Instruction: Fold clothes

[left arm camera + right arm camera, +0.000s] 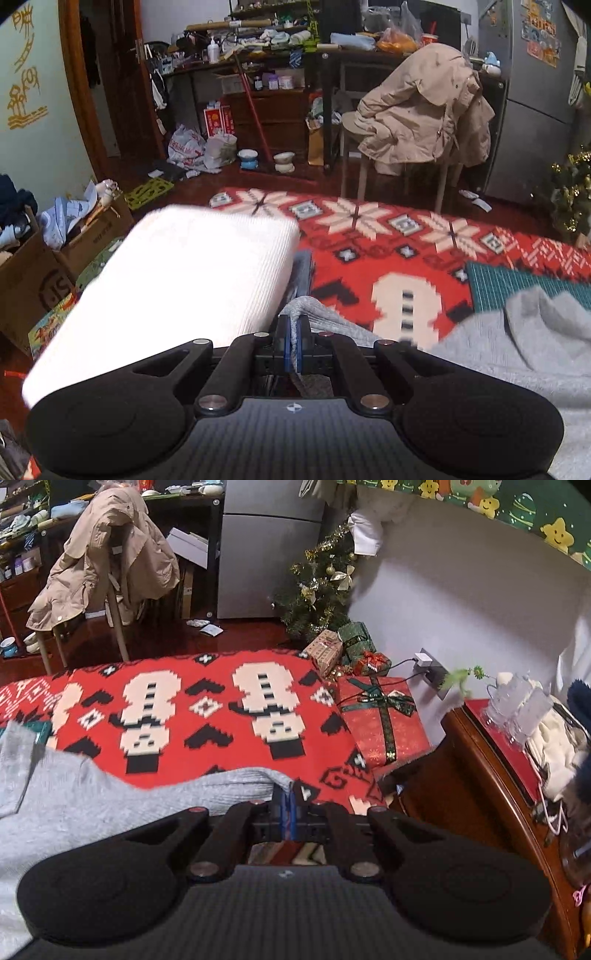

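A grey knit garment (517, 339) lies on the red patterned blanket (388, 251). My left gripper (294, 325) is shut on a grey edge of it, held just above the blanket. My right gripper (287, 801) is shut on another edge of the same grey garment (110, 801), which spreads to the left in the right wrist view over the red blanket (207, 701). A folded white ribbed garment (184, 280) sits to the left of my left gripper, on top of a folded blue item (301, 273).
A chair draped with a beige coat (424, 107) stands beyond the blanket. Cardboard boxes (33, 273) stand at left. A green mat (517, 284) lies under the grey garment. Wrapped gifts (380, 716), a small Christmas tree (321, 590) and a wooden cabinet (480, 775) stand at right.
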Demonstrator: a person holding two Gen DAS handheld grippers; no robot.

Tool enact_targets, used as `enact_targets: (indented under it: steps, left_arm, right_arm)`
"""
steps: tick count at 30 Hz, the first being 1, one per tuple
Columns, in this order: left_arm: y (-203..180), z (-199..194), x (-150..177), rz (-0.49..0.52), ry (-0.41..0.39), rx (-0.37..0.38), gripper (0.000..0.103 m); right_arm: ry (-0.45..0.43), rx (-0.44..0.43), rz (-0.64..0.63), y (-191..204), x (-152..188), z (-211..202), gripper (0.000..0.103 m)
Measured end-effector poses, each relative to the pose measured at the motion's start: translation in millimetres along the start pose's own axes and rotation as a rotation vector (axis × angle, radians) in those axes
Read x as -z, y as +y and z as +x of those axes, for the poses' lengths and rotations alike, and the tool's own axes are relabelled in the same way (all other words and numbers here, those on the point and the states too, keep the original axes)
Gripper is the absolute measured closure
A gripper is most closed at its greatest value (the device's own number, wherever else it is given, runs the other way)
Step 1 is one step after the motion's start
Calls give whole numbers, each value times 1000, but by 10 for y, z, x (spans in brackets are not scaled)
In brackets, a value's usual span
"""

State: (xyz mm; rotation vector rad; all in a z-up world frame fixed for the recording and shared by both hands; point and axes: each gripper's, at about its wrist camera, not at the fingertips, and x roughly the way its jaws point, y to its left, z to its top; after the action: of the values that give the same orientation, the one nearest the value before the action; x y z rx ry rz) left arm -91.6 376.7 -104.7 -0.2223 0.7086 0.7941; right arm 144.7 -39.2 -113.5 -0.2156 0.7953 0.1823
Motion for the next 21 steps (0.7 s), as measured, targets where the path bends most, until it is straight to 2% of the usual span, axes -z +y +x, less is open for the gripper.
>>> enact_targets:
  steps: [7,9,10,11,13,17,21]
  left_arm:
    - [-233,260,-19,92,31,-7,97]
    - [-260,235,15,116,26,1,93]
    - [-272,222,32,128,23,5,90]
    - [-269,191,47,137,18,6,89]
    - [-256,134,72,153,7,8,80]
    - [-165,12,124,134,7,21,79]
    - [-100,-209,258,103,17,88,79]
  right_arm:
    - [28,-5,-41,146,-5,183,100]
    - [32,-12,-48,157,43,202,91]
    - [23,-10,-47,158,66,190,78]
    - [11,-4,-48,146,85,169,72]
    - [-2,-13,-44,102,103,93,72]
    - [-23,-47,-42,14,151,-152,71]
    - [-42,-105,-40,-25,334,-516,62]
